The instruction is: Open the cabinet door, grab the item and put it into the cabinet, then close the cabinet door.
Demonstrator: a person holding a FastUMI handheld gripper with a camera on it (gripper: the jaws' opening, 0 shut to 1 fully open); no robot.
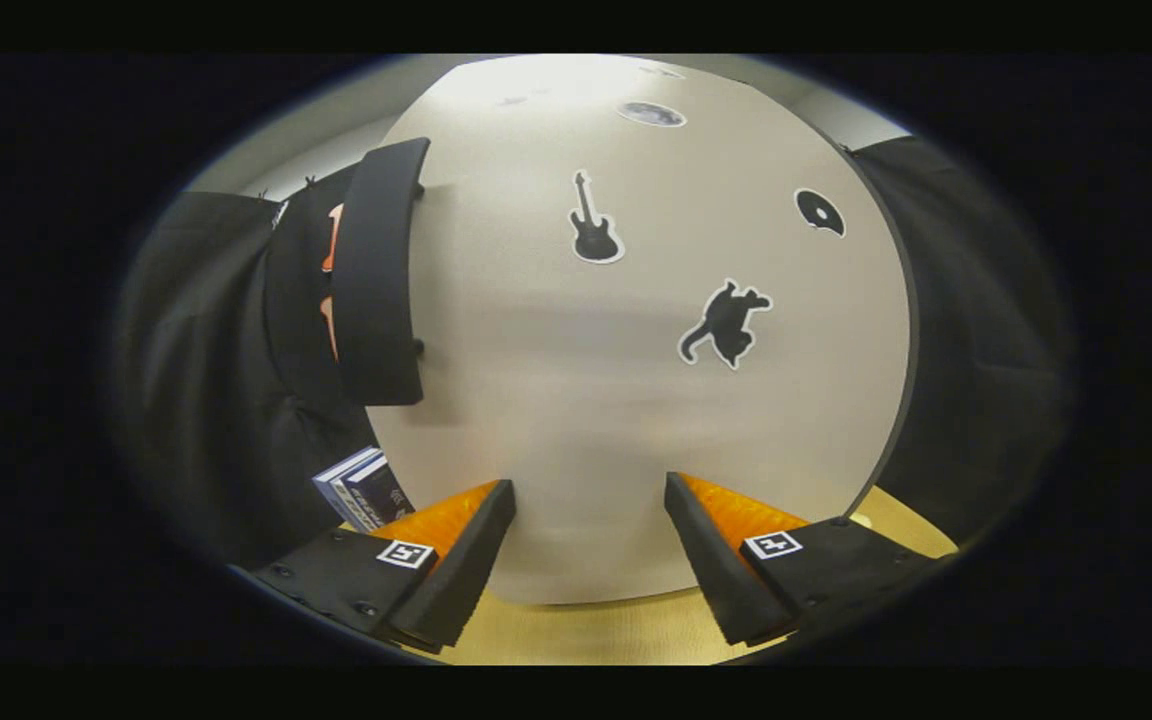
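A pale grey cabinet door [636, 400] stands closed directly ahead of the jaws [591, 545], very near and facing them flat on. The jaws are spread wide apart and hold nothing; between the two fingers you see only the lower part of the door and a strip of the light wooden counter [596, 630] on which the cabinet stands.

The door's handle [383, 270] is a long dark vertical bar, fixed by two short posts near the door's edge on the side of the left finger. It sits well above that finger and beyond it, apart from both fingers.

Several dark stickers are on the door. A guitar sticker [593, 222] is near the upper middle. A cat sticker [726, 322] is lower, above the right finger. A small round disc-like sticker [820, 212] is near the door's far edge on the right-finger side. Another round sticker [651, 114] sits close to the top.

The item to be put away, a small dark blue box [361, 488] with pale edges, rests on the counter just outside the left finger, beside the cabinet's lower corner and below the handle. It is outside the jaws, not between them, and the left finger partly covers its lower end. Whether box and finger touch cannot be told.
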